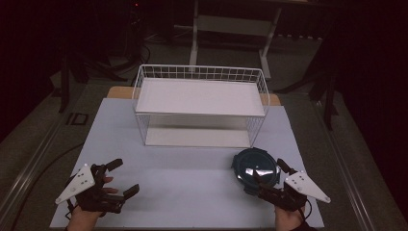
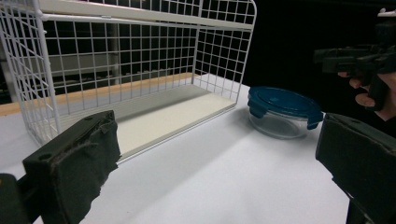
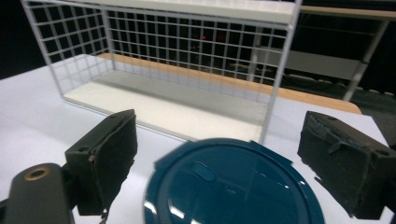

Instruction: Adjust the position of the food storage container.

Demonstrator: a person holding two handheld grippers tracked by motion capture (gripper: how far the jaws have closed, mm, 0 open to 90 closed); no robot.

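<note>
Two grippers are seen in the high view, both low over the near edge of the desk. The left gripper is held with its fingers spread wide and nothing between them. The right gripper is poised at the near rim of a round glass container with a blue lid, fingers wide and set to either side of it. The container stands on the desk just in front of the right end of a white wire shelf rack; both rack levels are bare.

Left gripper view: its fingers are wide apart, with only desk surface between them. The container is noted resting beside the rack's front corner, lid clipped on. The other gripper is seen farther off above the container, apart from it.

Right gripper view: the lid lies between the open fingers, but no pad is pressed on it. The rack's lower shelf is directly beyond.

Judgement: the grasp is not yet made. Closing on the container, lifting it, and probably placing it in the rack are all left to do.
</note>
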